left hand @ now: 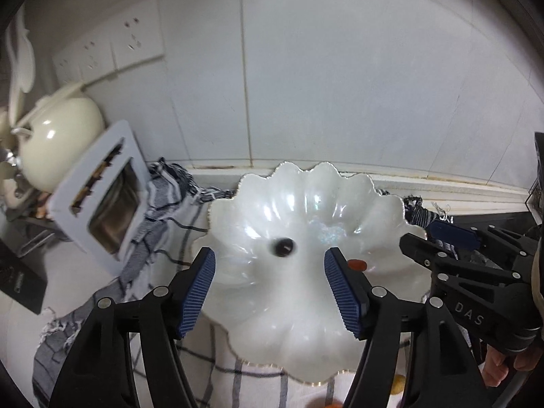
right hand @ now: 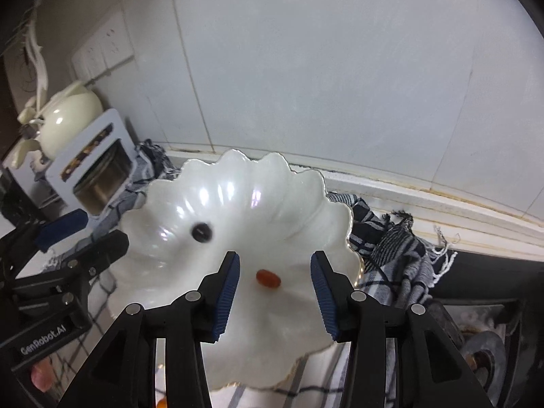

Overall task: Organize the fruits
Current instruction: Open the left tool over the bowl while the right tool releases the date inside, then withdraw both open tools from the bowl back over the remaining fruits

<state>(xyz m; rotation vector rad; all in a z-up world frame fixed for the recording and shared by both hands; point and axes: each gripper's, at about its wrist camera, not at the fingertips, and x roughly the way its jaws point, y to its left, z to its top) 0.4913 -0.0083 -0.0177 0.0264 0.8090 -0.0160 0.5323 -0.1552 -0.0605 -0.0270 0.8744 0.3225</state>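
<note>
A white pearly scalloped dish [left hand: 272, 312] [right hand: 258, 197] sits on a checked cloth. A dark round fruit [left hand: 284, 247] [right hand: 202, 232] lies near its middle. A small orange-red fruit [right hand: 268, 278] [left hand: 357, 264] lies in it nearer the right side. My left gripper [left hand: 270, 292] is open and empty above the dish, the dark fruit just beyond its fingertips. My right gripper [right hand: 274, 292] is open and empty over the dish, with the orange-red fruit between its fingertips and below them. Each gripper shows in the other's view.
A checked cloth [left hand: 163, 210] [right hand: 394, 248] covers the counter. A white toaster [left hand: 98, 190] [right hand: 88, 170] and a cream teapot [left hand: 57, 136] [right hand: 68, 115] stand at the left by the tiled wall. More small orange fruits [left hand: 397, 383] lie on the cloth near the dish. A gas burner [right hand: 482, 350] is at the right.
</note>
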